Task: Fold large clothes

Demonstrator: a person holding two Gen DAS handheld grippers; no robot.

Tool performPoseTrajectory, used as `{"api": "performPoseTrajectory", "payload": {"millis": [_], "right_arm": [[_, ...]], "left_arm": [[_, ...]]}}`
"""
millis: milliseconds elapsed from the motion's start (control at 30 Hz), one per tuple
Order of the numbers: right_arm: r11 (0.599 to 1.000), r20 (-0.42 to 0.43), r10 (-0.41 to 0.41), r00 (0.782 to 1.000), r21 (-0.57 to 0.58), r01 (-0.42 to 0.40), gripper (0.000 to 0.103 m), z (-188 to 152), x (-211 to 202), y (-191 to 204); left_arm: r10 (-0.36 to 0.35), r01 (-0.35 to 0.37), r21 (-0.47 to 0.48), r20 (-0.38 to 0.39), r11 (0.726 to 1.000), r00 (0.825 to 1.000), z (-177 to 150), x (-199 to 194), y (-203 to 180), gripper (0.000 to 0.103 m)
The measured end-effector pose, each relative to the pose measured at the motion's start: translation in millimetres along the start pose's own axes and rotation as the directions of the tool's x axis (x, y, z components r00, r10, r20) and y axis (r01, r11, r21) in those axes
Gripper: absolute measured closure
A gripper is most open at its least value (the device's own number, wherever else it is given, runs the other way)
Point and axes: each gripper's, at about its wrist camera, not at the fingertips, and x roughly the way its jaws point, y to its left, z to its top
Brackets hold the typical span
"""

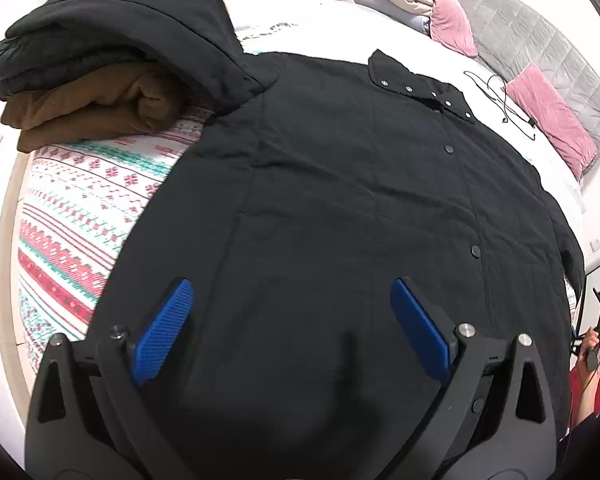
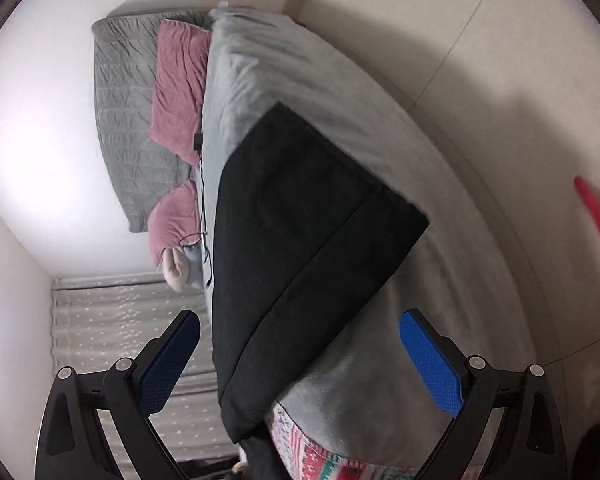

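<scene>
Garment: I see the large black coat (image 1: 340, 200) spread flat on the bed, filling the centre of the left wrist view; its snap-studded collar (image 1: 420, 88) lies upper right of centre.
Sleeve: one black sleeve (image 1: 204, 28) runs to the upper left, draped over a folded stack (image 1: 92, 96) of dark and brown clothes.
Left gripper (image 1: 292, 332): my blue pads stand wide apart at the lower frame, just above the coat's lower part, with nothing pinched between them.
Right gripper (image 2: 300, 364): wide too; the view is rolled sideways, and the coat's edge (image 2: 300, 240) hangs over the bed side between the fingers, not pressed by either.
Bedding: patterned red-and-green sheet (image 1: 80, 208) at left; pink pillows (image 1: 548, 120) and grey quilt (image 1: 540, 36) upper right.
Other hand: at the right edge a hand (image 1: 594, 350) holds the second tool.
</scene>
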Motion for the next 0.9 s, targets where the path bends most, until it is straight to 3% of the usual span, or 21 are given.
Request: {"api": "performPoseTrajectory", "payload": {"millis": [100,200,267,300,367,400,500,567,667,767,800,833,900], "right_arm": [[1.000,-0.012,-0.021,1.000,-0.023,0.021,0.010,2.7,6.7,1.7],[1.000,-0.014,-0.021,1.000,0.019,0.021,0.042,6.2,16.3,-10.9],[0.998,0.008,0.025,1.000,0.049,-0.026,0.055,8.3,16.2,-14.2],[0.999,0.021,0.027,0.999,0.041,-0.028,0.058,9.6,13.4,-12.0],[1.000,0.069,0.001,0.998,0.000,-0.001,0.085,11.2,2.7,0.6],[0.998,0.107,-0.029,0.994,-0.047,0.035,0.089,9.9,-5.1,11.9],[0.947,0.233,-0.095,0.968,-0.279,0.160,0.093,-2.4,-24.7,65.8],[0.895,0.309,-0.095,0.946,-0.390,0.217,0.094,-16.2,-38.0,99.0],[0.857,0.374,-0.056,0.926,-0.458,0.237,0.094,-34.9,-54.7,130.7],[0.785,0.418,-0.164,0.893,-0.494,0.375,0.094,-43.9,-42.9,132.0],[0.777,0.421,-0.197,0.885,-0.484,0.403,0.094,-44.2,-41.6,125.5],[0.796,0.405,-0.210,0.890,-0.458,0.396,0.095,-41.1,-42.4,116.5],[0.848,0.391,-0.157,0.907,-0.417,0.326,0.095,-35.9,-53.4,111.9]], "left_arm": [[-0.008,0.008,0.015,0.005,1.000,1.000,-0.7,0.6,-5.9,0.004],[-0.018,0.017,0.036,0.022,0.999,1.000,-2.0,-0.4,-10.5,0.004],[-0.007,0.005,0.059,0.040,0.998,0.999,-3.3,-1.8,-13.9,0.004],[-0.003,0.001,0.065,0.044,0.998,0.999,-3.2,-1.9,-15.0,0.004],[0.003,-0.007,0.075,0.051,0.997,0.999,-3.4,-3.0,-15.7,0.004],[0.005,-0.009,0.076,0.053,0.997,0.999,-3.2,-3.7,-16.2,0.004],[0.003,-0.007,0.075,0.057,0.997,0.998,-1.6,-5.2,-15.2,0.004],[0.001,-0.005,0.069,0.056,0.998,0.998,-0.5,-5.8,-13.2,0.004],[0.000,-0.003,0.059,0.051,0.998,0.999,0.1,-6.7,-8.6,0.004],[0.007,-0.009,0.046,0.039,0.999,0.999,0.5,-5.6,-1.5,0.004],[0.009,-0.010,0.038,0.037,0.999,0.999,0.5,-5.7,1.6,0.004],[0.012,-0.013,0.028,0.038,1.000,0.999,1.0,-6.1,4.3,0.004],[0.020,-0.020,0.010,0.042,1.000,0.999,2.2,-7.8,10.2,0.004]]}}
